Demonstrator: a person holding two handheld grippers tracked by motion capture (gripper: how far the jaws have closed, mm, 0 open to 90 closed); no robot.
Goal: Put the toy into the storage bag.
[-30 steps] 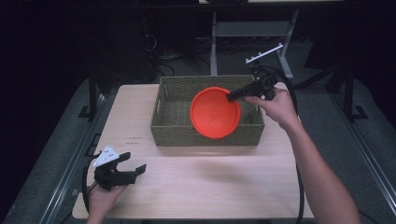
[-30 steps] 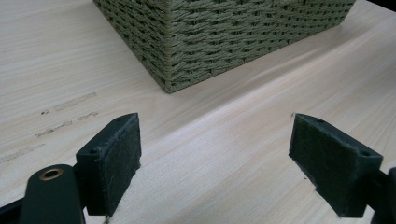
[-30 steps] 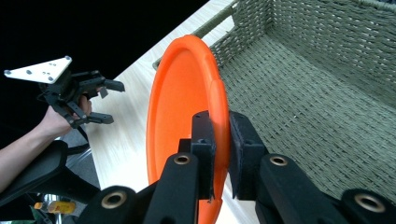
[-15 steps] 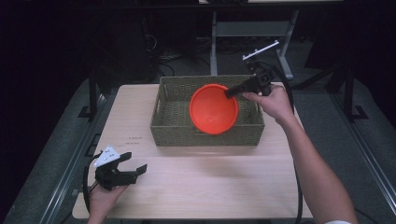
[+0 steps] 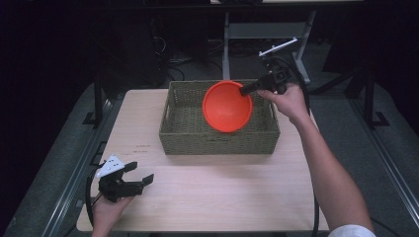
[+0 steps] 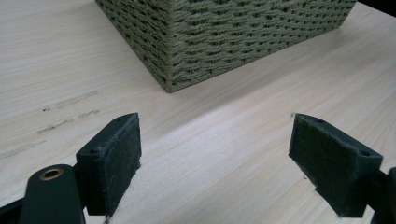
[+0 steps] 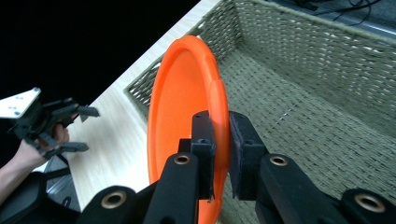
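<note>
Orange bowl (image 5: 227, 106) hangs tilted over the basket (image 5: 217, 140), its rim pinched by the right hand-held gripper (image 5: 245, 90); lowering it flat avoids snagging. Left hand-held gripper (image 5: 141, 178) idles wide open, empty.

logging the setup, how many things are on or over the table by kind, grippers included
Orange bowl: 1, held over the basket by its rim
Woven basket: 1
Grippers: 2, the left gripper with jaws open near the table's front corner, the right gripper with jaws closed on the bowl
Total: 4
</note>
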